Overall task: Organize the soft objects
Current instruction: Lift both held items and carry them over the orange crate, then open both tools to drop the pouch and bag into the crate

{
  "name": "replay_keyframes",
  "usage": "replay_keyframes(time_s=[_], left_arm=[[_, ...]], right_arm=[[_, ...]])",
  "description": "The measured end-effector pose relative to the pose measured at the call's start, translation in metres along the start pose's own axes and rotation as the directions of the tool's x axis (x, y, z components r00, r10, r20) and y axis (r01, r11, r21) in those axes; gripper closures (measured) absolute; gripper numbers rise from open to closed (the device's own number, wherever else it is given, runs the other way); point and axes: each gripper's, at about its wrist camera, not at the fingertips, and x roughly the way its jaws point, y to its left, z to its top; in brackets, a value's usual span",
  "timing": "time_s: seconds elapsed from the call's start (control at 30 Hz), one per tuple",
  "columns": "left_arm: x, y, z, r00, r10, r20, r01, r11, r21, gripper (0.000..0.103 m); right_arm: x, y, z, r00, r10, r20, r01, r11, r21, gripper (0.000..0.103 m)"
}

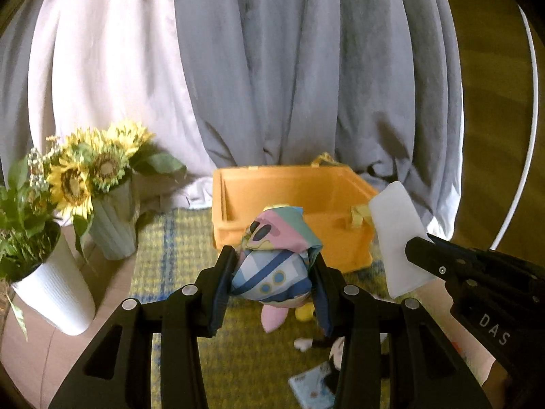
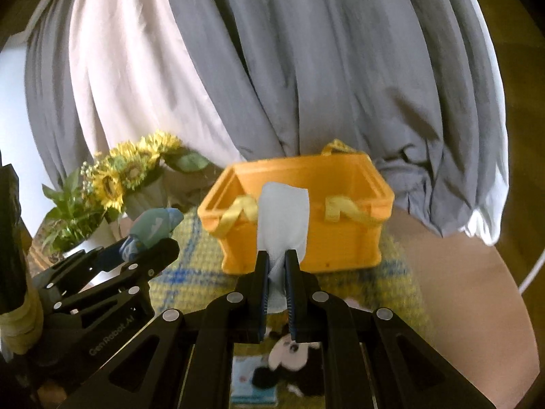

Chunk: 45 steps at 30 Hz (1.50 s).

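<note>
Orange bin (image 2: 299, 211) sits on the yellow mat (image 1: 177, 248), open and just ahead of both claws. My left gripper (image 1: 272, 272) is clamped on the pastel plush toy (image 1: 276, 259); my right gripper (image 2: 276, 272) pinches the white cloth (image 2: 284, 214). I'd carry both over the rim before letting go, cloth hanging clear of the handles (image 2: 340, 208).

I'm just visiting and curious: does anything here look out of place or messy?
Yes. A black-and-white plush toy lies sprawled on the yellow mat beside a flat booklet, outside the orange bin. The left gripper holds a pastel plush; the right gripper holds a white cloth.
</note>
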Motion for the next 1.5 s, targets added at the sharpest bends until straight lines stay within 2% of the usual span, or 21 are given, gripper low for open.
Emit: replay_keyframes(time_s=[0.37,0.67,1.0,1.23,1.5], left_arm=[[0.023,-0.003,0.037,0.998,0.015,0.059,-0.017,0.999,0.030,0.062],[0.059,0.001,0.071,0.995,0.009,0.095,-0.013,0.999,0.043,0.062],[0.111,0.010,0.087,0.999,0.023,0.046,-0.025,0.998,0.055,0.062],[0.153,0.014,0.087,0.999,0.025,-0.036,-0.022,0.997,0.071,0.062],[0.195,0.016,0.079,0.991,0.022,-0.131,-0.010,0.995,0.095,0.061]], right_arm=[[0.021,-0.020,0.040,0.997,0.020,0.080,-0.021,1.000,0.006,0.093],[0.051,-0.031,0.076,0.992,0.014,0.124,-0.015,1.000,0.008,0.093],[0.108,-0.048,0.098,0.999,0.013,0.050,-0.015,0.999,0.046,0.093],[0.146,-0.057,0.101,1.000,-0.014,-0.020,0.015,0.999,0.049,0.092],[0.183,-0.063,0.098,0.993,-0.040,-0.109,0.044,0.998,0.039,0.092]])
